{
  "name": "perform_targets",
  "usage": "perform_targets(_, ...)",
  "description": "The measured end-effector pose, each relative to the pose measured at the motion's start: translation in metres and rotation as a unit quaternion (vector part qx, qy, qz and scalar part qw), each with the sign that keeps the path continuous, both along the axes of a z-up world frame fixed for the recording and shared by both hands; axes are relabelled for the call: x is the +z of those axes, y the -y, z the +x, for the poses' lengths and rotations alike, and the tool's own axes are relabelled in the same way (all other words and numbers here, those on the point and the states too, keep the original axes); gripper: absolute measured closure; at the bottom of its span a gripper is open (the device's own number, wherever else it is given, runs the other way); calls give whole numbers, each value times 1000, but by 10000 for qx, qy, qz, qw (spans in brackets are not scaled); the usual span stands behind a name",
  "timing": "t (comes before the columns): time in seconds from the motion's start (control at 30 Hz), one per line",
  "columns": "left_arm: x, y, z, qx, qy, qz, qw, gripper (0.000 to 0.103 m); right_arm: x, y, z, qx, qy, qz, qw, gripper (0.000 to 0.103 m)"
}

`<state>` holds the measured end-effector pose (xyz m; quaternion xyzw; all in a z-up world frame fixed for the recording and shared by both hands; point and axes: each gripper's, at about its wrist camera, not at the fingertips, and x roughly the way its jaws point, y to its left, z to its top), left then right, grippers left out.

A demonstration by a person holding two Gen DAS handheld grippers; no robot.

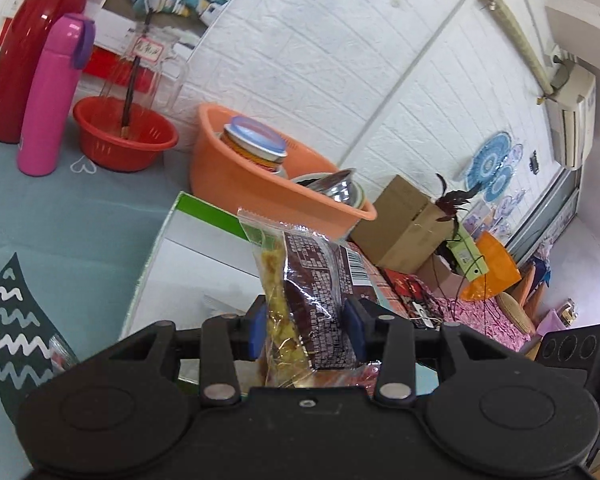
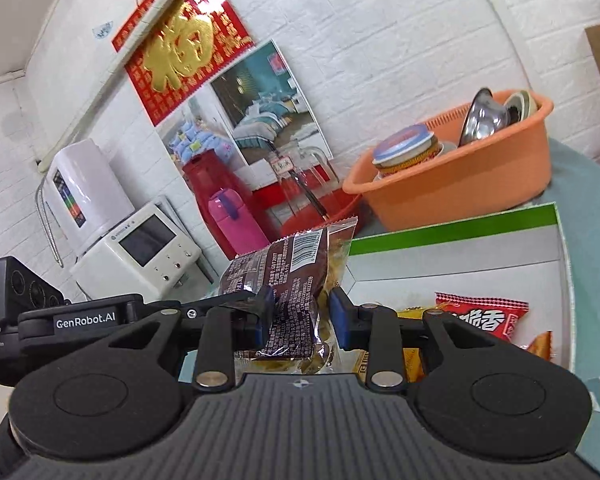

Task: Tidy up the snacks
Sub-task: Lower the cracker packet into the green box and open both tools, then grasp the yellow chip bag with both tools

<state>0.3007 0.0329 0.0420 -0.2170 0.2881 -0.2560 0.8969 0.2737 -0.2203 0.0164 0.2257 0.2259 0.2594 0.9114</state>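
Observation:
In the left wrist view my left gripper [image 1: 306, 328] is shut on a brown snack packet [image 1: 320, 280] in clear wrap, with yellow pieces showing on its left side. It hangs upright above a white box with a green edge [image 1: 204, 248]. In the right wrist view my right gripper [image 2: 302, 316] is shut on a similar brown packet [image 2: 288, 280] with a barcode. I cannot tell whether both hold one packet. Below it the same box [image 2: 460, 256] holds a red packet [image 2: 480, 316] and yellow and orange ones.
An orange basin [image 2: 452, 192] with a tin and metal bowls stands behind the box. To the left are a red bowl [image 1: 124, 140], a pink flask [image 1: 50, 96] and a red jug [image 1: 32, 40]. White appliances [image 2: 140, 252] stand by the wall. Cardboard boxes [image 1: 404, 224] lie beyond the table.

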Motion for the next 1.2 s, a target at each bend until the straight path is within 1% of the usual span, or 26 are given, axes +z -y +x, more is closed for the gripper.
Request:
perform_targets(0.03,-4,-2,6,13,-38,4,10000,74,-4,-3,6,6,-56,-8,10000,48)
perform_targets(0.07,-8,-3,10,21,-69,27,10000,60,-8,-4,10,16,-115,-26,9999,45)
perform_targets(0.1,-12,-4,16,71,-123,67,9999,41,-13,-6,16,33,-201,-91,9998,44)
perform_targets(0.13,-16,-5,19,182,-206,115,9996,0,-18,-9,20,19,-291,-211,9994,39)
perform_targets(0.17,-20,-6,20,348,-290,168,9988,0,-21,-11,21,-43,-345,-359,9988,20)
perform_targets(0.2,-21,-8,18,478,-301,236,9981,0,-24,-11,19,-171,-341,-520,9979,3)
perform_targets(0.23,-22,-8,15,487,-258,293,9980,0,-25,-9,14,-275,-222,-580,9977,2)
perform_targets(0.3,-19,-10,7,436,-225,320,9983,0,-20,-3,0,-290,-26,-561,9980,2)
perform_targets(0.37,-12,-12,-6,379,-213,195,9989,0,-11,1,-15,-190,69,-489,9986,2)
perform_targets(0.43,1,-13,-25,345,-183,45,9992,0,0,4,-36,-90,196,-424,9989,1)
perform_targets(0.5,14,-13,-50,247,-41,-58,9997,0,11,5,-59,-23,314,-399,9987,0)
perform_targets(0.6,31,-14,-92,246,155,103,9995,0,21,11,-96,36,430,-383,9983,0)
perform_targets(0.7,34,-18,-126,231,233,311,9990,0,22,16,-127,102,294,-246,9992,0)
perform_targets(0.77,28,-21,-144,238,184,468,9985,0,16,18,-144,149,95,-121,9998,0)
perform_targets(0.87,11,-23,-156,334,28,842,9959,0,6,15,-166,249,-31,-130,9996,0)
perform_targets(0.97,-8,-24,-158,423,-129,1167,9922,0,-8,11,-179,364,-273,-67,9989,0)
perform_targets(1.07,-26,-26,-151,732,-199,1522,9854,0,-24,7,-188,476,-595,56,9971,0)
perform_targets(1.13,-38,-29,-147,805,-403,1551,9838,0,-32,5,-192,515,-749,50,9958,0)
perform_targets(1.2,-48,-29,-146,634,-711,1473,9845,0,-39,6,-198,552,-869,68,9947,0)
